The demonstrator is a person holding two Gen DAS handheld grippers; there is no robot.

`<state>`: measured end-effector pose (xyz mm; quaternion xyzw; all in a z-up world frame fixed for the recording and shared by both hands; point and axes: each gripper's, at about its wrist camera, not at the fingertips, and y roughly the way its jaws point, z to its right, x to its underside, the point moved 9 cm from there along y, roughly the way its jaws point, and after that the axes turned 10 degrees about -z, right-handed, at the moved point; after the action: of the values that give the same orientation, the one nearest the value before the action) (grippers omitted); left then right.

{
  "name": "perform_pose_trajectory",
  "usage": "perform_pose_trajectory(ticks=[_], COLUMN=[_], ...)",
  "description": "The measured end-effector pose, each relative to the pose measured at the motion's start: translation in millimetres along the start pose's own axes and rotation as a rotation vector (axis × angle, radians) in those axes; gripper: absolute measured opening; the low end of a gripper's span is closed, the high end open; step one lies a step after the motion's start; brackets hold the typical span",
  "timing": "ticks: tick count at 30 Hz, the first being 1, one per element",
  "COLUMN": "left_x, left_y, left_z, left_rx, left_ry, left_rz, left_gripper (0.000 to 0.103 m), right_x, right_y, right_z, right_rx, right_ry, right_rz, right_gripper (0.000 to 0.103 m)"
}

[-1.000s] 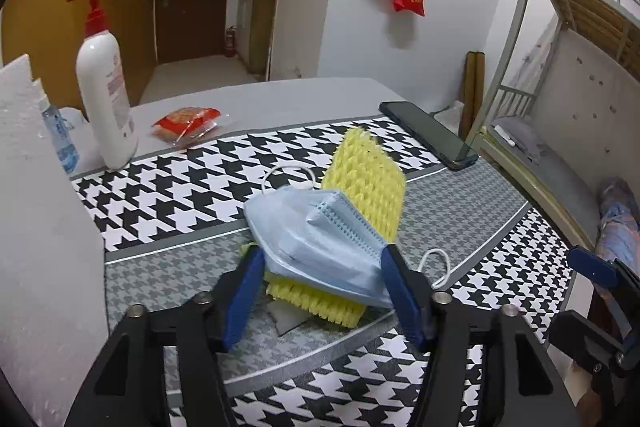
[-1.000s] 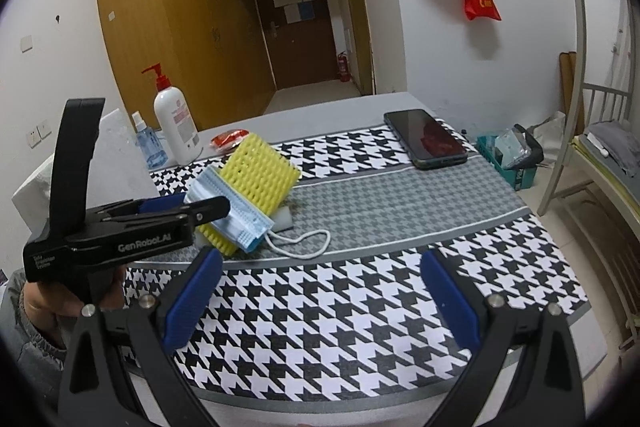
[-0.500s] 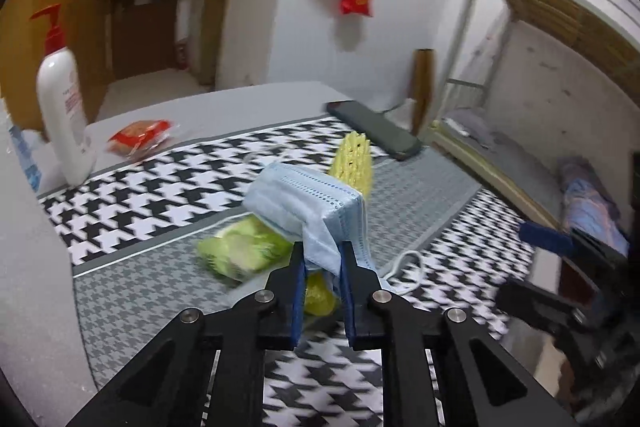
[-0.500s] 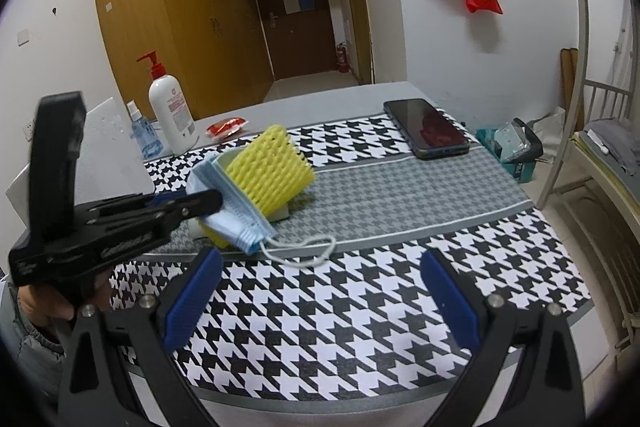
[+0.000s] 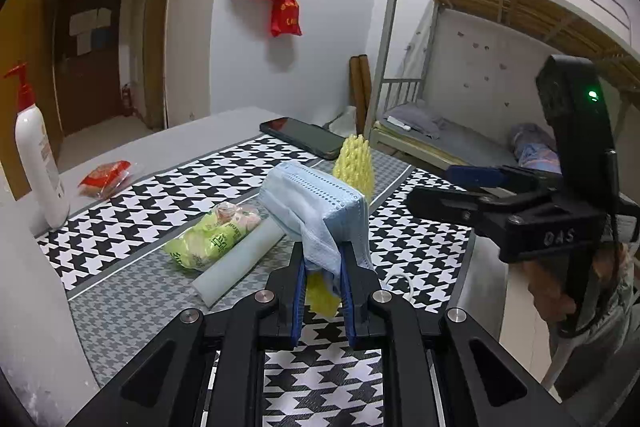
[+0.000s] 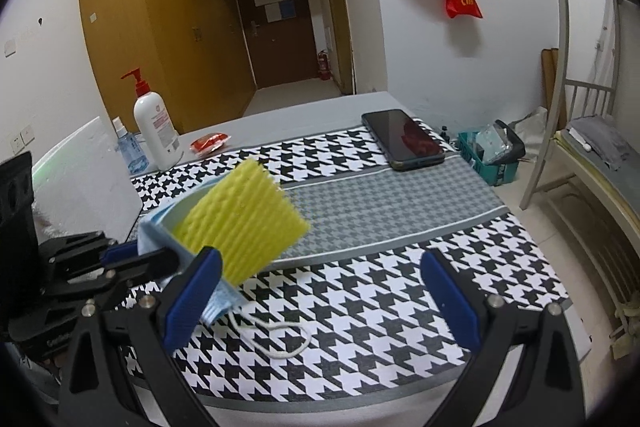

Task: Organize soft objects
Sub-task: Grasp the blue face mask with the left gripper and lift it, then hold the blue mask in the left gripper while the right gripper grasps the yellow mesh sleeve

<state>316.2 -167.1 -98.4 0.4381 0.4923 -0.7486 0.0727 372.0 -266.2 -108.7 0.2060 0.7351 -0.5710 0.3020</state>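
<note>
Now, left tongs (image 5: 323,289) clamp one mask (image 5: 316,205) – one foam net (image 6: 244,223)

A dormitory room: metal bunk bed (image 5: 480,39), wooden wardrobe (image 6: 160,39), door (image 6: 280,31).

Left gripper (image 5: 323,277) clamped tight; right gripper (image 6: 320,291) spread wide.

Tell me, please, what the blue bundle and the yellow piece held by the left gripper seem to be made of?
Face masks: probably matte nonwoven fabric; pleats and stitched edges show. Yellow foam net: apparently soft foam mesh, with a ribbed, frayed edge. Both are clamped in the left gripper.
</note>
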Motion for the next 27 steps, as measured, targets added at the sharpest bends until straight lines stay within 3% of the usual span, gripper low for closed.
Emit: perform_pose_trajectory(ticks=[2,7,16,24,26,27], left_x=[-1,0,2,3,4,5], left_y=[-4,-2,0,-1,1,2], left_z=[0,-5,3,10,10,10], left_rx=[0.024,-0.007,-0.037,-0.044,-0.049,-0.047], left_ry=[-0.003,-0.002,0.052,0.094,0.096,0.096], left_rz=[0.012,0.003,0.019,0.036,0.030,0.026], left_gripper=[0.017,0.017,0.017,0.017,0.017,0.017], right_x=[-3,-11,-20,-15,-12,-11], right_y=[0,4,20,34,38,39], right_z=[-3,-17,-33,-30,-31,-32], right_rx=[-0.023,-0.111,-0.189,-0.224,-0.229,-0.225], right_ry=[-0.002,0.013,0.114,0.195,0.193,0.189], right_rz=[0.004,-0.006,-0.053,-0.113,-0.131,-0.141], right_gripper=[0.101,0.101,0.099,0.073,0.053,0.048])
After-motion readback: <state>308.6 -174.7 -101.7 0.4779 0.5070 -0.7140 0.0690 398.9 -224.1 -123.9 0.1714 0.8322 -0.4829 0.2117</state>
